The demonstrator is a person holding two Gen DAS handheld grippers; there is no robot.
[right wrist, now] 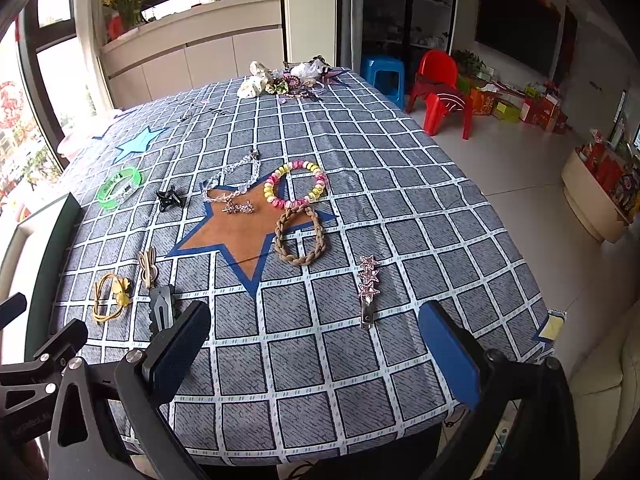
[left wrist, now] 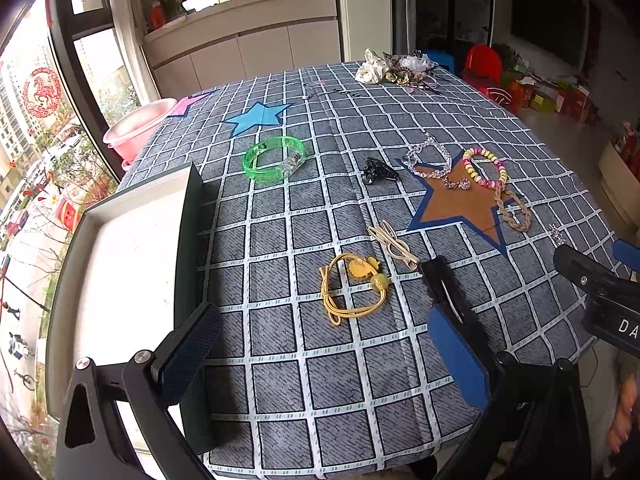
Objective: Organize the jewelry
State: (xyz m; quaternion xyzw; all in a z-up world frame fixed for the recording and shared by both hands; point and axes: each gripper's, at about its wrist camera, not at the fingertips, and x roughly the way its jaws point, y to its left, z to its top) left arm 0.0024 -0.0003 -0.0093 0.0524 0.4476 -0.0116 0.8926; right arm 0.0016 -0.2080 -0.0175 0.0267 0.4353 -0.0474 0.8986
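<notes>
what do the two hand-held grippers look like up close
Both match: the left hand-held gripper and right hand-held gripper have black angular frames with silver screws, a dark textured pad on one finger and a smooth blue pad on the other. No cables show.

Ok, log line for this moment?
left hand-held gripper open | right hand-held gripper open | both hover, empty | tray empty | jewelry untouched

Red chair (right wrist: pixel 438 88) (plastic) on pale tiled floor (right wrist: pixel 500 168).

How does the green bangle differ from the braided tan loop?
The green bangle is translucent, rigid-looking and keeps a round hoop; the braided tan loop is opaque, plaited and pinched into a figure-eight. The bangle lies on plain checked cloth; the loop overlaps the brown star. Both lie flat, ungripped.
</notes>
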